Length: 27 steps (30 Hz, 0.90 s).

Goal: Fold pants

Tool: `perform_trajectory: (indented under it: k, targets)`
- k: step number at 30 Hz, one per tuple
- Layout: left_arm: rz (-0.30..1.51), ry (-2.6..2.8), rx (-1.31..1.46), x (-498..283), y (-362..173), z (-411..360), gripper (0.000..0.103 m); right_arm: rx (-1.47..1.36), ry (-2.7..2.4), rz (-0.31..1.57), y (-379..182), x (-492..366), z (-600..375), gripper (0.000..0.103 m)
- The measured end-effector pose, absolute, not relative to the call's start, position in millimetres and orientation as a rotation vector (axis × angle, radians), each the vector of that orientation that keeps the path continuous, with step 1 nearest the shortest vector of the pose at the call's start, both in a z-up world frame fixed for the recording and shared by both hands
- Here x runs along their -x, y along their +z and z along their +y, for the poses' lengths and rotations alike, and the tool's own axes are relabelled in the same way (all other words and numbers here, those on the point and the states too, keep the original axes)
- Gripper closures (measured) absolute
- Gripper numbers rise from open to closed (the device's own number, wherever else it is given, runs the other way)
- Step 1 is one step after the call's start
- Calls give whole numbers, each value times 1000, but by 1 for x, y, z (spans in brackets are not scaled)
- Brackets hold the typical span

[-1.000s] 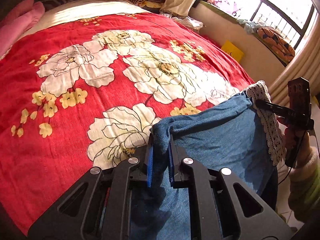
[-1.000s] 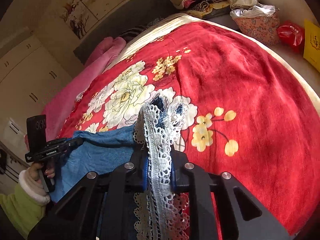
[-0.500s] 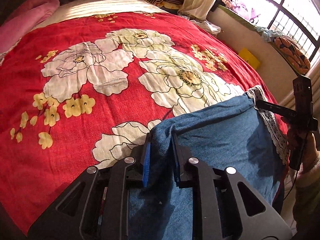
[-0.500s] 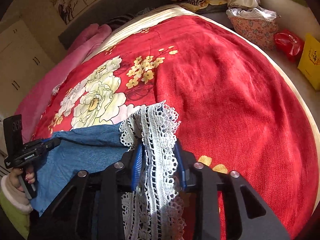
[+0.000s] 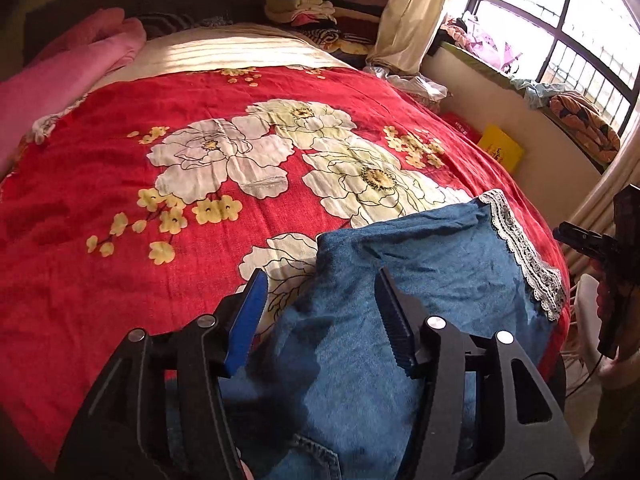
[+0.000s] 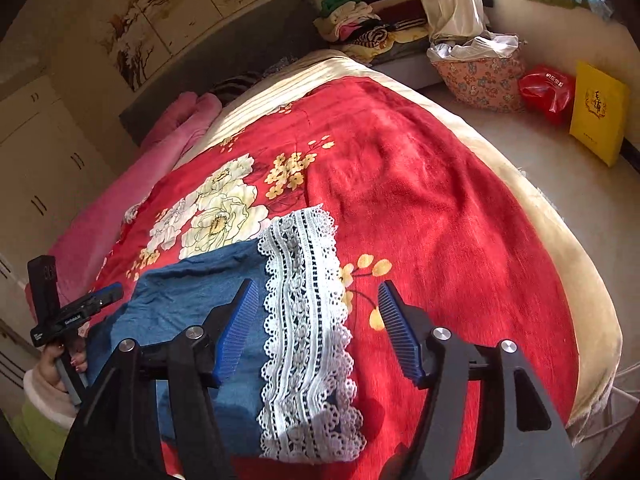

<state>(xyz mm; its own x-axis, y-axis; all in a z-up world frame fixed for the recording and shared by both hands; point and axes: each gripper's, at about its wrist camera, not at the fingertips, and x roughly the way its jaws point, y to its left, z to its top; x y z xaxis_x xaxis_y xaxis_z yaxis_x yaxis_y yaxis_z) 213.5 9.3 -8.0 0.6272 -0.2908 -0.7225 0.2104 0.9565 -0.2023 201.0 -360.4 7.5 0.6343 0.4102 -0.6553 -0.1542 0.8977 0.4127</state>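
At bed's near edge (image 5: 120,320), pants (image 5: 420,280) are lying doubled; left gripper (image 5: 320,308) and right gripper (image 6: 316,320) are hovering, fingers apart, holding nothing. Next fold likely needs fresh grips at lace hem (image 6: 304,300).

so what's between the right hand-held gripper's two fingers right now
The white lace hem of the blue pants, lying flat on the red floral blanket, ungripped; the right wrist view shows it.

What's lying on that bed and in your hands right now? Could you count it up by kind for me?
Blue denim pants with white lace hem: 1
Red floral blanket: 1
Pink plush blanket: 1
Black two-finger tools with blue pads: 2, left tool and right tool, both open
Total: 5
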Motion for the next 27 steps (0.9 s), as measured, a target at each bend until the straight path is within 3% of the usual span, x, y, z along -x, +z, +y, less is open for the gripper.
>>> perform_trajectory:
  k: [13, 18, 27]
  targets:
    - [762, -124, 233, -105, 19, 84, 37, -452, 305, 859, -23, -149, -362, 37]
    - [772, -25, 267, -68, 15, 115, 27, -473, 305, 874, -27, -143, -361, 32]
    - [832, 59, 430, -28, -15, 153, 18, -438, 285, 900, -29, -143, -355, 31]
